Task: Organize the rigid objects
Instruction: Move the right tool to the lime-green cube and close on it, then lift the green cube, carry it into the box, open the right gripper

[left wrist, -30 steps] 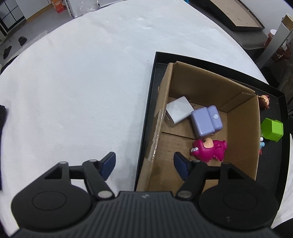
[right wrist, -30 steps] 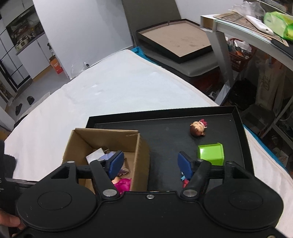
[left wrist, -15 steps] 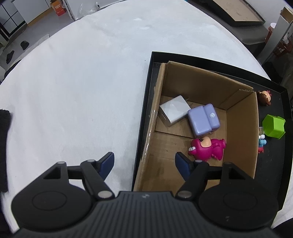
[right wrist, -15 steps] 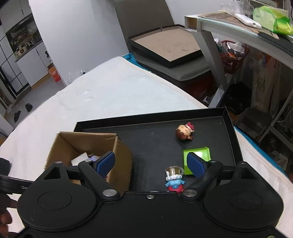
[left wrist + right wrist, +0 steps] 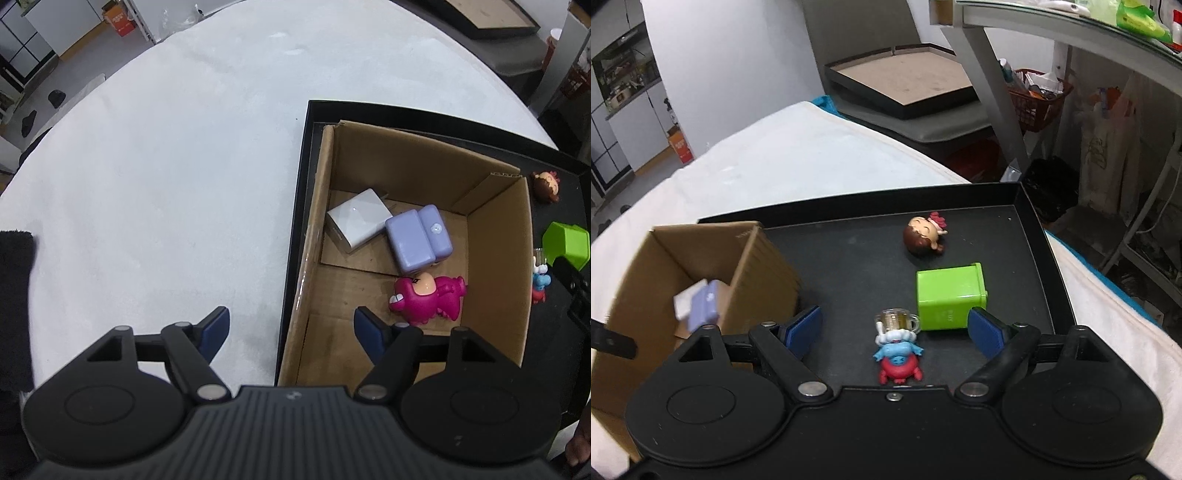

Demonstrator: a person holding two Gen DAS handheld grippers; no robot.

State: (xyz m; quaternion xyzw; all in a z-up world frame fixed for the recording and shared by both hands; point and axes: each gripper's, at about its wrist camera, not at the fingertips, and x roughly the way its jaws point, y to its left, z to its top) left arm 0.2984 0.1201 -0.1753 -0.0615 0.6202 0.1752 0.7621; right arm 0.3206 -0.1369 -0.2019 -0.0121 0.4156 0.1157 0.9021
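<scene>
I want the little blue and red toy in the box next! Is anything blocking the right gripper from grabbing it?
Nothing visible. The blue and red figurine lies between the open right gripper fingers on the black tray; the green box sits just beside it.

I can just make out faint raised lettering on the green box [image 5: 948, 295], at its six o'clock side, possibly "TOY".
</scene>
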